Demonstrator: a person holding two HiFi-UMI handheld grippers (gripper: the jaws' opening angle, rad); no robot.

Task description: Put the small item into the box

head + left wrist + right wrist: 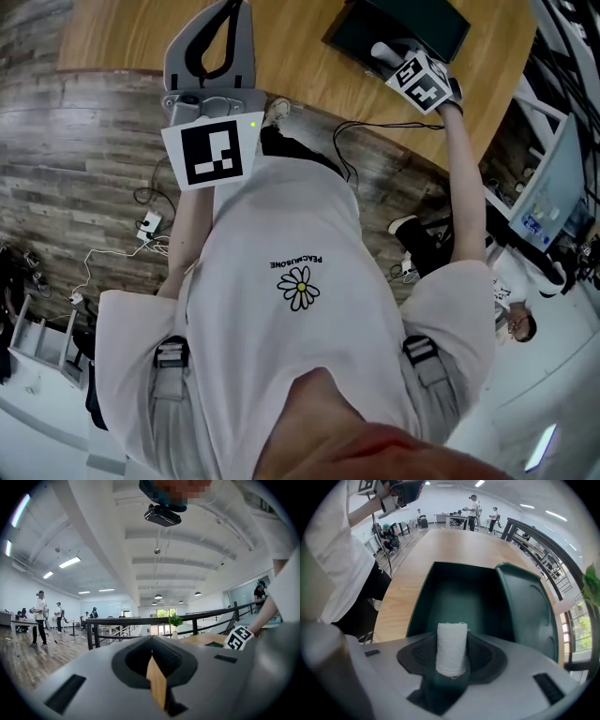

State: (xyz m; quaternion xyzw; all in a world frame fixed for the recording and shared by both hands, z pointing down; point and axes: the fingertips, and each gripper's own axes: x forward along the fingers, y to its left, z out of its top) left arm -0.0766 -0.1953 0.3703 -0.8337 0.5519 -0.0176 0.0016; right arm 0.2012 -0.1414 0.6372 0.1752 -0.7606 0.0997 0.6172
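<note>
The right gripper's jaws pinch a white roll, its length along them, aimed down over the open box by the surface's edge, while the left gripper's jaws sit closed and empty.

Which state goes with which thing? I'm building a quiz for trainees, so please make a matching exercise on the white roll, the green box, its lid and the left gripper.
Things
1. white roll
2. green box
3. lid
4. left gripper

States
A. jaws together, nothing between them
B. standing open on the wooden table
C. clamped in the jaws of the right gripper, above the box
D. tipped open at the box's side

Pairs: 1-C; 2-B; 3-D; 4-A
</note>
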